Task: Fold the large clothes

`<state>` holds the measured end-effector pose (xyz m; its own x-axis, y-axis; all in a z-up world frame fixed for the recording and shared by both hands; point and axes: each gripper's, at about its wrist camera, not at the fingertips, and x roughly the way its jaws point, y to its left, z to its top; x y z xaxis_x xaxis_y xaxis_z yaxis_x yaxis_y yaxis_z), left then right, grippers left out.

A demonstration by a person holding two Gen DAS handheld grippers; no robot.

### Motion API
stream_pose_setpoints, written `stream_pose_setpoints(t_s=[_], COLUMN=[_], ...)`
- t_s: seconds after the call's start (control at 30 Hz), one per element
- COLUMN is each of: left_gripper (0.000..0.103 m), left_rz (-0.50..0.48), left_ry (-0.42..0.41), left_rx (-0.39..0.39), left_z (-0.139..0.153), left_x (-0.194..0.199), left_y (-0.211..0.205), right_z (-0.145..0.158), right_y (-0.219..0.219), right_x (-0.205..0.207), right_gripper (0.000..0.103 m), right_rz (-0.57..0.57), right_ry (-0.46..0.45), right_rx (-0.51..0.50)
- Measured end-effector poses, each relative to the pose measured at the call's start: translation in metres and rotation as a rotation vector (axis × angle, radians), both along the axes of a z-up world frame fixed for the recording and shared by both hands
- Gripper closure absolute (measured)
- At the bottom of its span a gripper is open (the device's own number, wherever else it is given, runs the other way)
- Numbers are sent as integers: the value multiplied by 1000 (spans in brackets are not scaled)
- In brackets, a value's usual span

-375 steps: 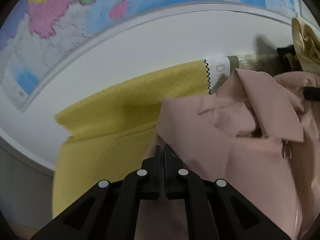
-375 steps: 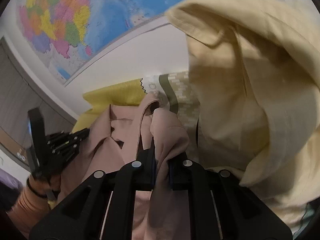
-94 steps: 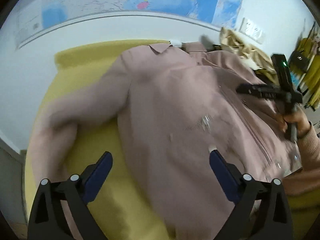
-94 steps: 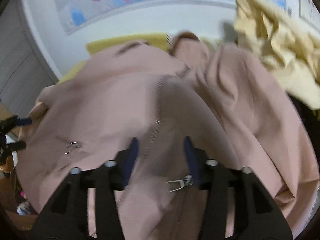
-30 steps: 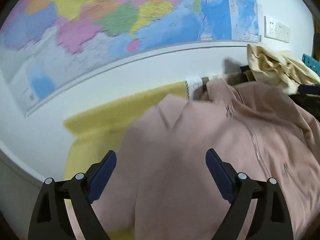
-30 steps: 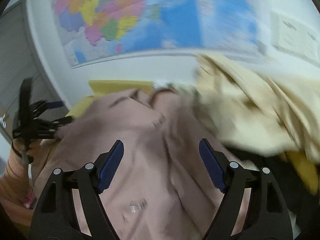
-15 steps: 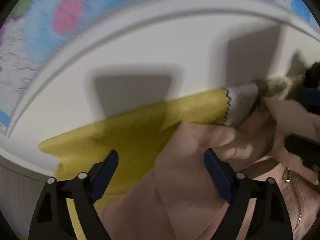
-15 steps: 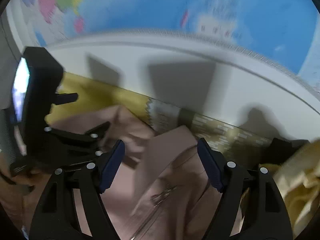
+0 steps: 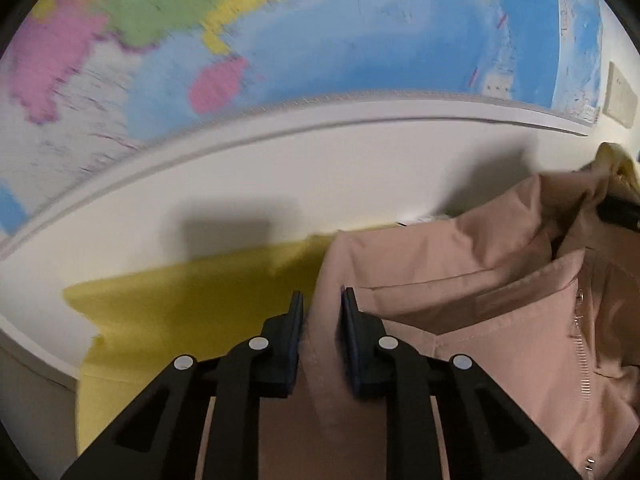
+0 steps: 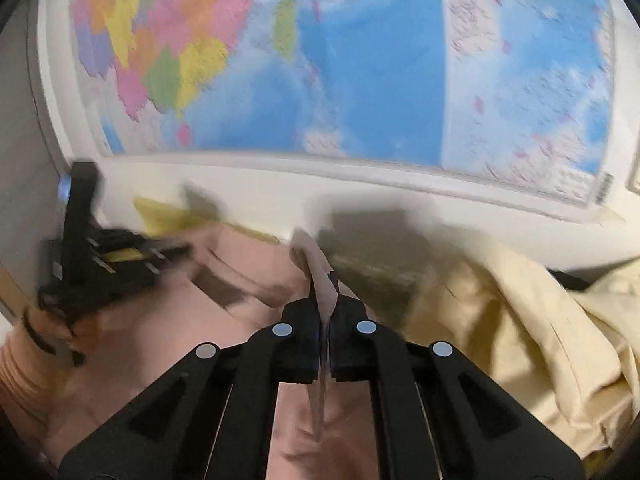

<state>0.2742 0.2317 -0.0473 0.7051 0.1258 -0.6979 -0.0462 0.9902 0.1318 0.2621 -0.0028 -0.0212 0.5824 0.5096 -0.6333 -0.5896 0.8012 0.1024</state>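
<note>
A pink zip-up jacket (image 9: pixel 500 312) lies on a yellow cloth (image 9: pixel 192 304) against the white wall, collar towards the wall. My left gripper (image 9: pixel 321 300) has its jaws closed on the jacket's left shoulder edge, with fabric filling the narrow gap between them. My right gripper (image 10: pixel 325 280) is shut on a thin fold of the jacket (image 10: pixel 168 320) near its collar. The left gripper (image 10: pixel 100 256) also shows at the left of the right wrist view, blurred.
A cream garment (image 10: pixel 532 320) is heaped at the right, next to the jacket; its edge shows in the left wrist view (image 9: pixel 616 164). A large wall map (image 9: pixel 320 28) hangs above a white wall (image 9: pixel 320 168). A patterned cloth (image 10: pixel 380 276) lies behind the collar.
Both grippers, open half a second ago, have closed on the jacket's upper edge near the collar and shoulder. The views have tilted up towards the map.
</note>
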Motion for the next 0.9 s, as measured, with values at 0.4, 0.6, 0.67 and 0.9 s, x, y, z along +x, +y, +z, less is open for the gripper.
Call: stream_pose_setpoints(t_s=[0.4,0.6,0.67,0.9], left_gripper=[43,33,33,32], left_rz=[13,-15,-11,6], left_ry=[93,135,132,71], left_rx=[35,42,38,49], left_z=[-29,-33,-33,-21], left_x=[3,8,7,-15], left_y=[8,-4,-6,3], right_z=[-10,-27,-32,-8], right_y=[33,87,85,38], right_x=[-2,40,51,55], right_gripper=[16,54,95,57], right_rz=[7,40,35,-30], right_ry=[-15,83,163,195], right_rx=[-178,-292,-267,-11])
